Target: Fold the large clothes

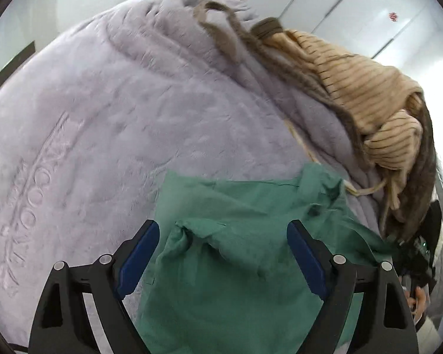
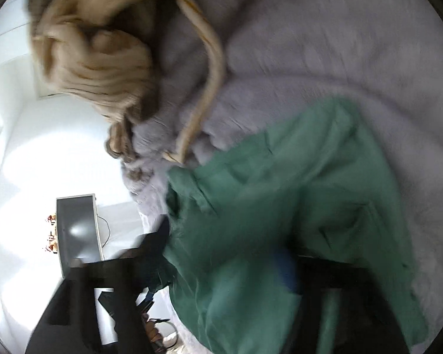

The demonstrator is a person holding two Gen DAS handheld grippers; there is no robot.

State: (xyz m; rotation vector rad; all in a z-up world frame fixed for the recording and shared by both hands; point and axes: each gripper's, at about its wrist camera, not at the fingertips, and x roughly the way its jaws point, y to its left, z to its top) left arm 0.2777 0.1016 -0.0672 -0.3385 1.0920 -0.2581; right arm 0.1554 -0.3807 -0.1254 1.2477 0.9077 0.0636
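Green garment (image 1: 221, 265) lies crumpled on the lilac blanket (image 1: 103, 118); the left gripper (image 1: 221, 253) gapes released above it, the right gripper's (image 2: 230, 265) state is unclear, so a hem edge seems the best pinch.

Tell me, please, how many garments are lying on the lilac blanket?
2: a green garment near the left gripper, and a striped tan garment bunched at the blanket's far edge. Others may be hidden.

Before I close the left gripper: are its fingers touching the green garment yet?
Cannot tell. In the left wrist view the left gripper is open with the green garment filling the space between its fingers, but neither contact nor a gap shows plainly.
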